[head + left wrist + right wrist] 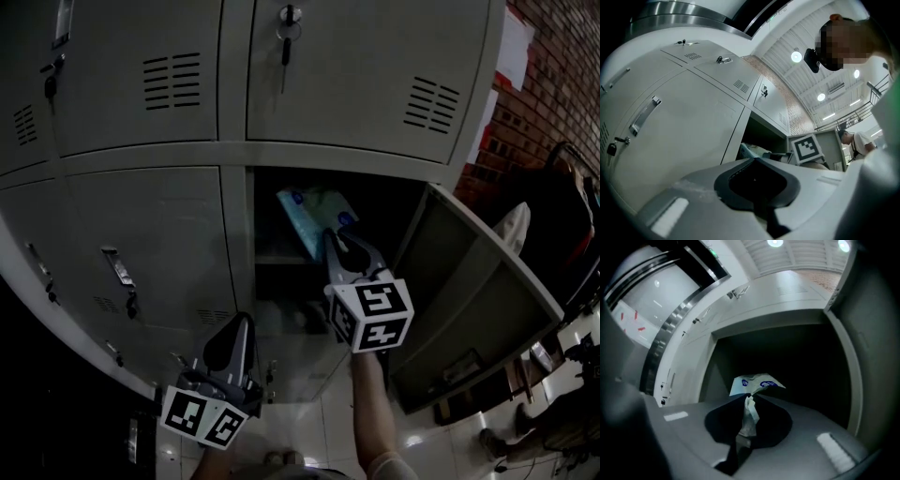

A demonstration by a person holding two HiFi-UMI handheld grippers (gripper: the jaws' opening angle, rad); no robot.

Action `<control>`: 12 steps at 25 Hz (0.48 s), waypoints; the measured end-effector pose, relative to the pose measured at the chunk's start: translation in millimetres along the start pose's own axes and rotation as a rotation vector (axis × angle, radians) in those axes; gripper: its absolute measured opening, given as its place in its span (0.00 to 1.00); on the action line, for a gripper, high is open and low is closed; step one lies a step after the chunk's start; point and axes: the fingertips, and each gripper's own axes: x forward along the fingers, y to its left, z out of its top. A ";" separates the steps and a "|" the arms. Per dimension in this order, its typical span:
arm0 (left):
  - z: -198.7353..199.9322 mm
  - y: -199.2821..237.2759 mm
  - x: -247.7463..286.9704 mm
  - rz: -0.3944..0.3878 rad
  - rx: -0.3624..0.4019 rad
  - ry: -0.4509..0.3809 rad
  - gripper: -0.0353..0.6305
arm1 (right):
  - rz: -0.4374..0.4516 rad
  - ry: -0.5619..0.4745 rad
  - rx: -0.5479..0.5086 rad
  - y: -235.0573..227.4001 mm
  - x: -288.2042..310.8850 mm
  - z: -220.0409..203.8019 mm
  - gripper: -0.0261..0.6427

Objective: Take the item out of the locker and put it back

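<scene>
Floor: pale glossy tiles (309,417) at the lower edge of the head view, just below the locker bank.

Left hand-held gripper (240,328): low, in front of the closed doors at the bottom left of the bank. Tips point up towards the lockers. Its own view shows the jaws clenched together with nothing between them.

Right forearm (371,403) reaches up from the bottom edge to the right hand-held gripper (339,246). Its marker cube (370,314) faces the head camera. The jaws are clamped on a thin crumpled flap of a light-blue plastic package (309,217), which has round dark-blue print.

Package: in the mouth of the open locker compartment (394,211), in the left half of the opening and tilted. It sits just above the front edge of the inner shelf (279,260). I cannot tell whether it touches the shelf. The interior behind it is dark.

Compartment door (478,300): swung wide open to the right.

Left of the opening: closed grey door (159,234) with a bar handle (117,267).

Row above: closed door with a key (288,28) hanging in its lock, and vent slots (431,103) near its right edge.

Far right: brick wall (553,75).
</scene>
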 end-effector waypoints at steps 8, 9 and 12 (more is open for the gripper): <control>-5.9 13.1 6.2 0.028 -0.015 -0.002 0.06 | -0.035 0.166 -0.229 -10.8 47.2 -16.4 0.06; -6.8 13.8 6.8 0.031 -0.017 -0.002 0.06 | -0.040 0.191 -0.248 -11.7 50.5 -20.7 0.06; -8.6 16.0 8.0 0.037 -0.019 -0.001 0.06 | -0.069 0.223 -0.268 -15.5 55.3 -29.0 0.18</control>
